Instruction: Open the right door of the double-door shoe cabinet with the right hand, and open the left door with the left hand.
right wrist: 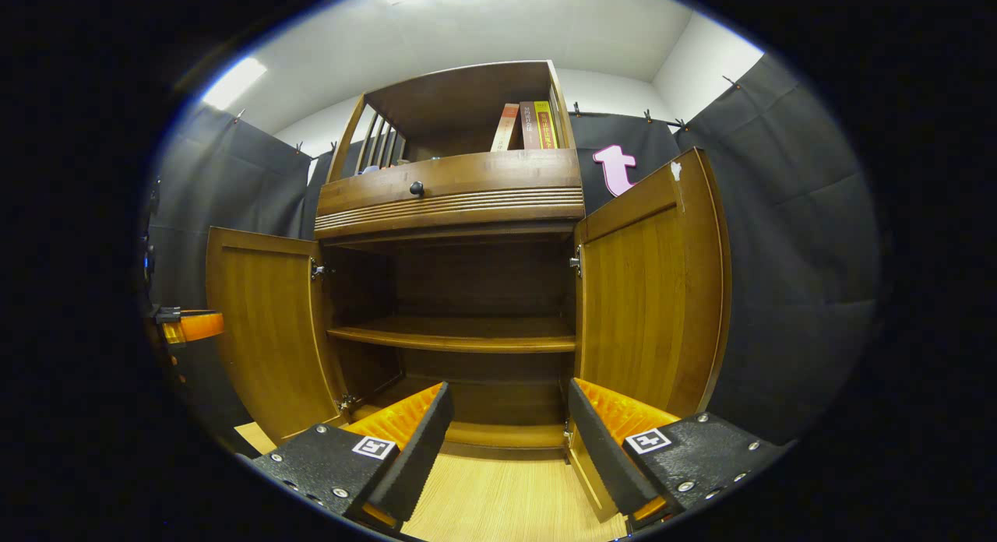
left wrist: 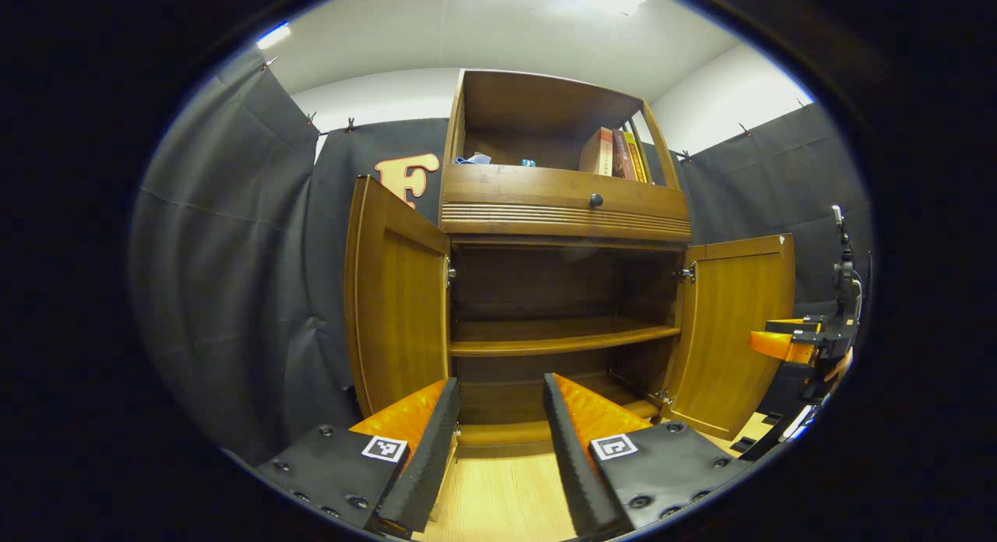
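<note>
A recording booth: black cloth walls (left wrist: 226, 277) clipped up around one wooden cabinet (left wrist: 561, 207).

Behind each of the left gripper's (left wrist: 498, 433) wedge-shaped fingers (left wrist: 424, 448) sits a grainy plate studded with round screw heads and bearing a small square black-and-white marker at its inner corner, and the right gripper (right wrist: 506, 441) carries the same plates, screws and markers behind its fingers (right wrist: 413, 448).
</note>
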A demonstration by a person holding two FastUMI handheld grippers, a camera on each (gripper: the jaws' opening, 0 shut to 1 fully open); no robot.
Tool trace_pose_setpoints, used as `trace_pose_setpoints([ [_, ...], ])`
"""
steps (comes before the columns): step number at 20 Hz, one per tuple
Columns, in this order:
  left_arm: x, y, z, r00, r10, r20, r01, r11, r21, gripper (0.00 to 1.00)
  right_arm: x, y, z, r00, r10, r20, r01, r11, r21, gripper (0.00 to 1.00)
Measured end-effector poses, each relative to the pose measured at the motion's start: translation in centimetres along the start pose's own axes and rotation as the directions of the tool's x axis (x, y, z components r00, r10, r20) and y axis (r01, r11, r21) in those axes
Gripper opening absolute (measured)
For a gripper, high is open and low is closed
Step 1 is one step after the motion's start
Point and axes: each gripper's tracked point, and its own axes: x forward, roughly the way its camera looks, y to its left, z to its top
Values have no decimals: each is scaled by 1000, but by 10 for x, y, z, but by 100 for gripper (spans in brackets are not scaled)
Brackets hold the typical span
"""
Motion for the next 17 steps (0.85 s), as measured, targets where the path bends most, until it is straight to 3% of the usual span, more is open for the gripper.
trace_pose_setpoints([
  [1, 4, -4, 3, 1000, -6, -1, 6, 1000, -3, 80, -1, -2, 1, 1000, -5, 3, 5, 1000, 0, 100],
  [2, 7, -5, 3, 1000, -4, -3, 4, 1000, -2, 80, -3, -4, 3, 1000, -11, 6, 11, 1000, -1, 100],
  [3, 11, -6, 3, 1000, -3, -8, 3, 1000, 0, 84, -4, -7, 5, 1000, -18, 10, 18, 1000, -1, 92],
  [4, 14, -9, 3, 1000, -7, -11, 7, 1000, 0, 81, -4, -10, 8, 1000, -25, 14, 25, 1000, 1, 100],
  [6, 18, -16, 0, 999, -24, -22, 24, 1000, 3, 89, -6, -15, 10, 999, -36, 19, 36, 999, 5, 100],
  [10, 22, -32, -2, 998, -45, -37, 46, 999, 19, 90, -7, -23, 10, 998, -54, 23, 54, 999, 6, 100],
  [14, 26, -42, 3, 997, -65, -31, 66, 997, 31, 100, -6, -30, 10, 998, -64, 27, 64, 998, 3, 100],
  [17, 32, -42, 9, 998, -63, -16, 63, 998, 27, 100, -4, -34, 10, 997, -75, 28, 75, 997, 6, 100],
])
